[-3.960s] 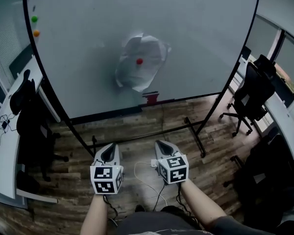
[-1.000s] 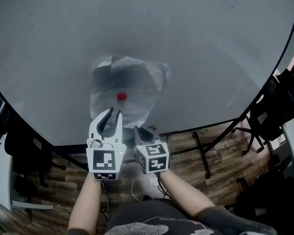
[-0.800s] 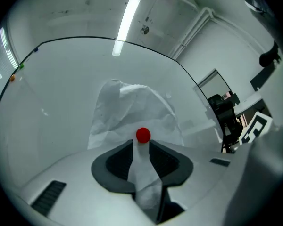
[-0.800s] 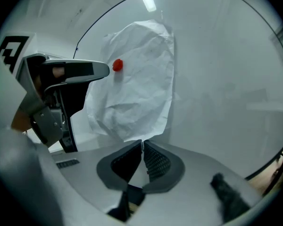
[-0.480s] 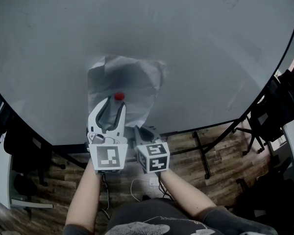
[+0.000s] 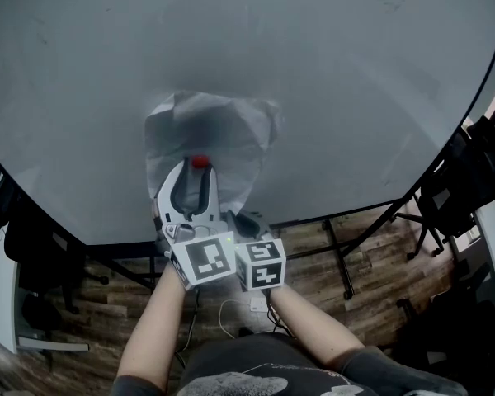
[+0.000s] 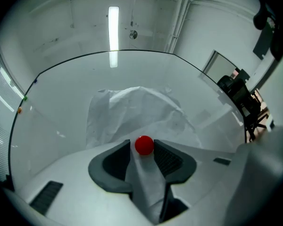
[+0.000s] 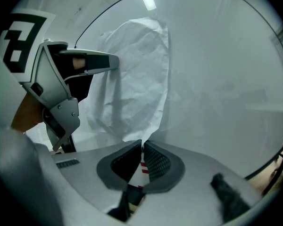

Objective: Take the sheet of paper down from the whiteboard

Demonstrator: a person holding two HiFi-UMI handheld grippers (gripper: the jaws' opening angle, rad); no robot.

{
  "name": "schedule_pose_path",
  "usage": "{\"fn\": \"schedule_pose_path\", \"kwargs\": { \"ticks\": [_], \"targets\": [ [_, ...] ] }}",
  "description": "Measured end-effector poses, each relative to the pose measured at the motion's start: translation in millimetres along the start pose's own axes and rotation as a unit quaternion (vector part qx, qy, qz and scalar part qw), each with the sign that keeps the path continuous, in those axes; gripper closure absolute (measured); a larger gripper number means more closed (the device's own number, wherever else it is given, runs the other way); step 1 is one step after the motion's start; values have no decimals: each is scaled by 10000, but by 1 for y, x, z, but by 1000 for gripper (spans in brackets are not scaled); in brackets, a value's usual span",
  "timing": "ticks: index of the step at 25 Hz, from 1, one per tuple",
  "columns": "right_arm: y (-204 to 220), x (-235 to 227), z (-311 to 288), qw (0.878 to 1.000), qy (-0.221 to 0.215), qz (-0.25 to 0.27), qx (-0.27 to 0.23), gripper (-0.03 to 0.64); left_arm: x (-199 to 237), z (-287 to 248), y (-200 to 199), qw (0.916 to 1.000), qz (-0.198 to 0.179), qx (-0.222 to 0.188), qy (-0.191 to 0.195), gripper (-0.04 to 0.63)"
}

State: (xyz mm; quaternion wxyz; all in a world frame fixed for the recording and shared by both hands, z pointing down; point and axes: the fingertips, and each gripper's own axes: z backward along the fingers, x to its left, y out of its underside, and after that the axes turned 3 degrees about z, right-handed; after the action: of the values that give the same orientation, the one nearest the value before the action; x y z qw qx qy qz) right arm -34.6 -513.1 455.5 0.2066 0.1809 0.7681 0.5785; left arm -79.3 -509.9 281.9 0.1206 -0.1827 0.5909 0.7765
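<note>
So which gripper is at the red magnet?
The left gripper: its jaws have just been opening, with the red magnet between them. The right gripper is shut, just under the paper.

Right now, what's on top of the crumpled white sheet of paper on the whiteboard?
A small round red magnet sits on the crumpled white sheet of paper. The part of the whiteboard directly behind the sheet is covered and cannot be seen.

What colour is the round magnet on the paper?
The small round magnet is red; clearest in left gripper view.
</note>
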Motion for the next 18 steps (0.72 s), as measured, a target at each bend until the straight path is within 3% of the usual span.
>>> {"fn": "schedule_pose_path", "kwargs": {
  "ticks": [5, 6, 13, 18],
  "targets": [
    [0, -1, -1, 10000, 52, -5, 8, 586, 0, -2, 1, 9995, 42, 132, -284, 434],
    [0, -2, -1, 10000, 61, -6, 8, 586, 1, -2, 1, 9996, 94, 125, -246, 464],
    [-7, -5, 9, 9997, 156, 15, -199, 595, 10, 7, -5, 9970, 713, -262, 146, 471],
    [-4, -2, 20, 9995, 238, 70, -195, 595, 15, 39, 17, 9933, 1127, 10, 261, 471]
  ]
}}
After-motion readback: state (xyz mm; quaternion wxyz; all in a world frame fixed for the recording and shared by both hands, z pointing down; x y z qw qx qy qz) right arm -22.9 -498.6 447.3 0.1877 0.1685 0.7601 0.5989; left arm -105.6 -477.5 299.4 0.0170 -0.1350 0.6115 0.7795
